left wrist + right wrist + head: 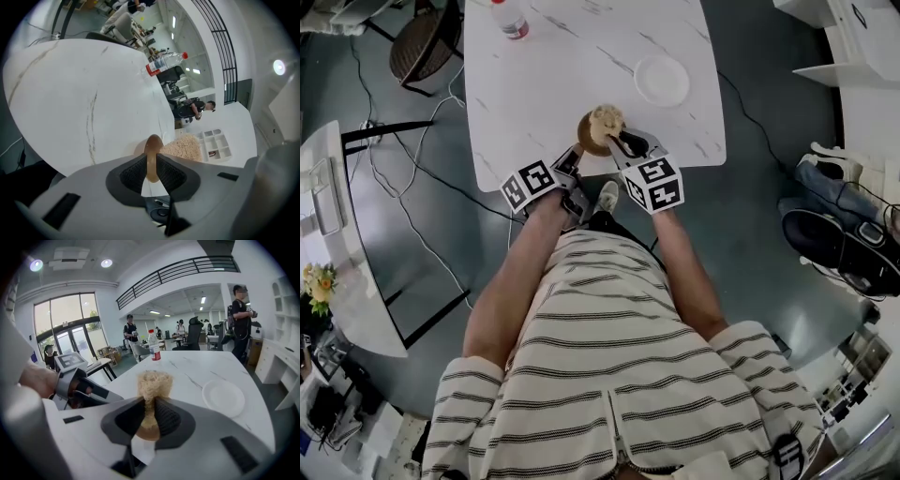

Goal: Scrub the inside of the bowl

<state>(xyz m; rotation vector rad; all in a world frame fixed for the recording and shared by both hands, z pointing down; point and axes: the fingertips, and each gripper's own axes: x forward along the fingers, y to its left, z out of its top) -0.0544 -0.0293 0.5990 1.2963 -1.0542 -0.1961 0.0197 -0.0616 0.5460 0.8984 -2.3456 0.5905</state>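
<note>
Gripping brown bowl by its rim with left tool, on counter near edge; pinching tan fibrous scrubber with right tool, pressed inside the bowl. White plate beyond bowl.

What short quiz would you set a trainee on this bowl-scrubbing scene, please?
1. True or false: the left hand-held gripper is shut on the brown bowl at its rim.
2. The right hand-held gripper holds: A a spoon, B a fibre scrubber, C a cloth?
3. In the head view, the white plate lies on the table to the bowl's ____.
Key: 1 true; 2 B; 3 right.
</note>
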